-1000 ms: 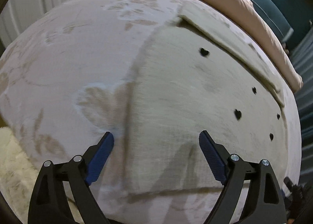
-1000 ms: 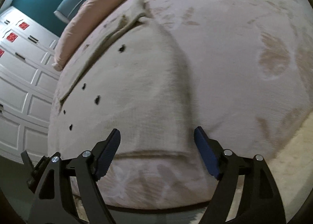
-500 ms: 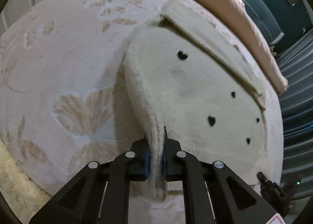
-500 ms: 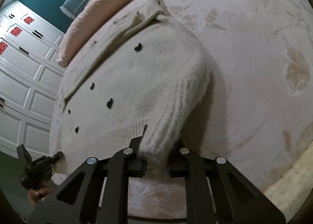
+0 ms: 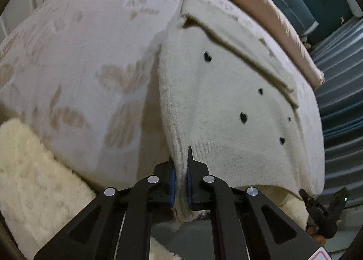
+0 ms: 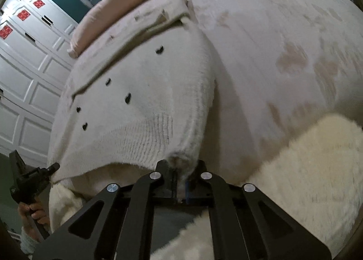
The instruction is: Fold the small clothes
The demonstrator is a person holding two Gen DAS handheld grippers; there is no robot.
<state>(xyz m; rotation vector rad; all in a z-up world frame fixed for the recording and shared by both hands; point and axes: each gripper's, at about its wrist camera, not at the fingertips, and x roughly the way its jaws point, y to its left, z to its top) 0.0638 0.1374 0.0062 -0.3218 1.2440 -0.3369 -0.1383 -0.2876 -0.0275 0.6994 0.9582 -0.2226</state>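
Observation:
A cream knit sweater with small black hearts lies on a bed, its far edge folded over. My left gripper is shut on the ribbed hem at the sweater's left corner and holds it lifted off the bed's front edge. My right gripper is shut on the hem at the sweater's right corner, also lifted. The hem hangs stretched between the two grippers. The right gripper shows at the lower right of the left wrist view, and the left one at the lower left of the right wrist view.
The bed cover is pale pink with a beige butterfly pattern. A pink duvet lies along the far side. A fluffy cream rug lies on the floor at the bed's front edge. White panelled wardrobe doors stand beyond the bed.
Both grippers were open over the sweater's hem, then shut on its two corners. They have since pulled back and up, drawing the hem off the front edge of the bed.

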